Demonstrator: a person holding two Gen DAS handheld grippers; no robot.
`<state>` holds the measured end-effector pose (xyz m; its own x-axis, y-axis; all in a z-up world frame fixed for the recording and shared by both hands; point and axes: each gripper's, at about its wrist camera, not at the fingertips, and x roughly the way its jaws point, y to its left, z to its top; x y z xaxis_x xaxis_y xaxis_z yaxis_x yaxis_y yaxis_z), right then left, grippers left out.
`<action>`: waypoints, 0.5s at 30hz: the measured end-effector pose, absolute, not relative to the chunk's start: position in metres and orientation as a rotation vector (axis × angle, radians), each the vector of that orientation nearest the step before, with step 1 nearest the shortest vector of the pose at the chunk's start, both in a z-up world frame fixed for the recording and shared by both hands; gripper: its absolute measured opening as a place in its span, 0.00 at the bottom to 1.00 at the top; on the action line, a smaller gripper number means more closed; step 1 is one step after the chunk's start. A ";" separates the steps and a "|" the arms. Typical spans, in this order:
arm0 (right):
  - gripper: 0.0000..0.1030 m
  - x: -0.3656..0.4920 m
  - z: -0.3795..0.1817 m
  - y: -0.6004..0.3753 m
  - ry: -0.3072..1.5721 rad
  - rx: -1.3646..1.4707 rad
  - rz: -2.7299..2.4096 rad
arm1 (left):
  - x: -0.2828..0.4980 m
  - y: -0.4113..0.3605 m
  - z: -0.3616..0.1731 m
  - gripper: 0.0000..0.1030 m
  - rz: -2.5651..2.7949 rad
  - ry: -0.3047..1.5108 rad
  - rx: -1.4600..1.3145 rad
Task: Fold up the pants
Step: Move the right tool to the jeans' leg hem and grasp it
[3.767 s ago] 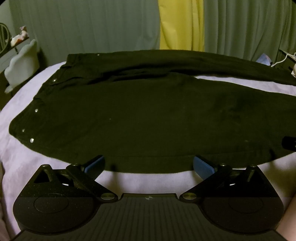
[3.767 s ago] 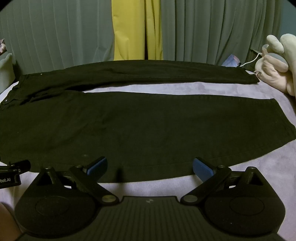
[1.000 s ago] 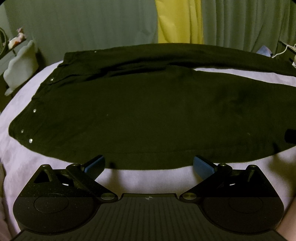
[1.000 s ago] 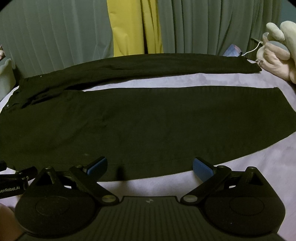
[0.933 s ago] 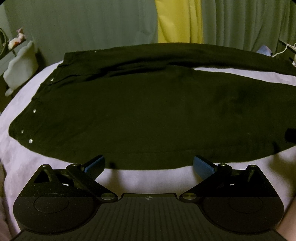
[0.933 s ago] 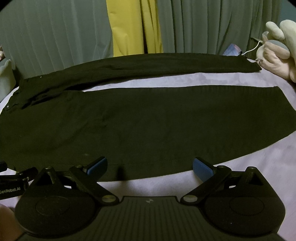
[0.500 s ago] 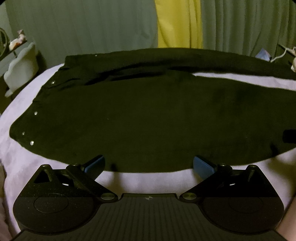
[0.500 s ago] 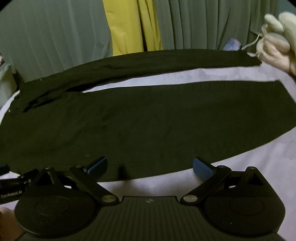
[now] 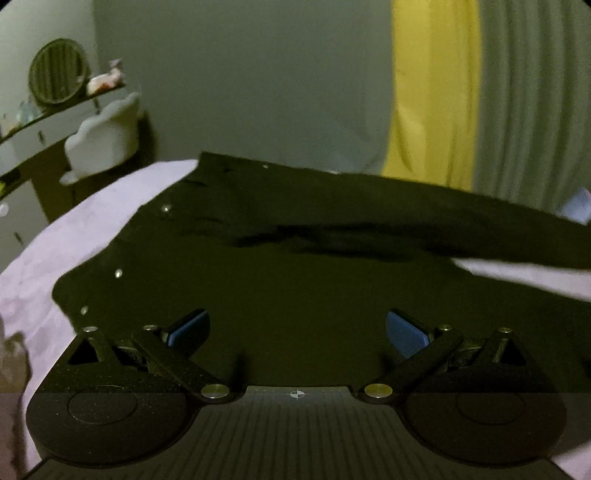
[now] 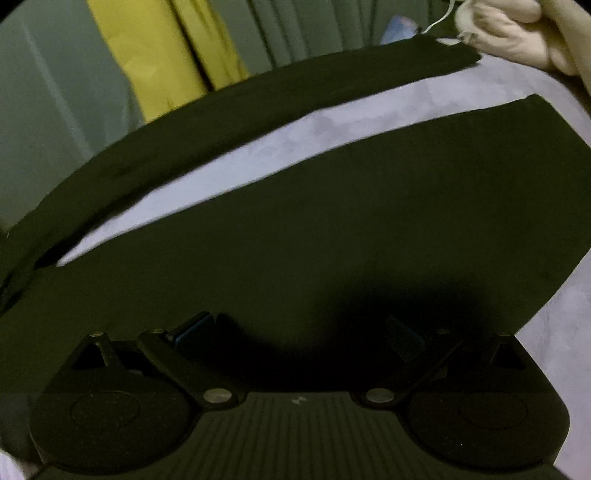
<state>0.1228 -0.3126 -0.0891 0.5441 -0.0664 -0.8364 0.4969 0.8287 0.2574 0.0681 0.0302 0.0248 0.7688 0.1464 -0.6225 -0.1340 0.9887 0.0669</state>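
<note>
Black pants (image 9: 295, 266) lie spread flat on a pale lilac bed (image 9: 74, 236), waist with metal studs at the left, both legs running right. In the right wrist view the near leg (image 10: 332, 229) and the far leg (image 10: 258, 107) are parted by a strip of sheet. My left gripper (image 9: 297, 328) hangs open over the hip area near the waist, its blue pads wide apart. Over the lower part of the near leg, my right gripper (image 10: 299, 332) is open too and casts a dark shadow on the cloth. Nothing sits between either pair of fingers.
Grey-green curtains with a yellow panel (image 9: 432, 92) hang behind the bed. A white cloud-shaped object (image 9: 107, 144) and a shelf with a round fan (image 9: 57, 77) stand at the far left. A cream plush toy (image 10: 517, 33) and a white cable lie by the far cuff.
Both grippers have moved forward and down over the pants; the cloth now fills the space between the fingers. The left one has shifted toward the waist, the right one toward the cuffs.
</note>
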 end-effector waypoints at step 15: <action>0.82 0.315 -0.026 -0.397 0.894 0.625 -0.460 | 0.115 0.071 -0.029 1.00 0.271 0.635 -0.054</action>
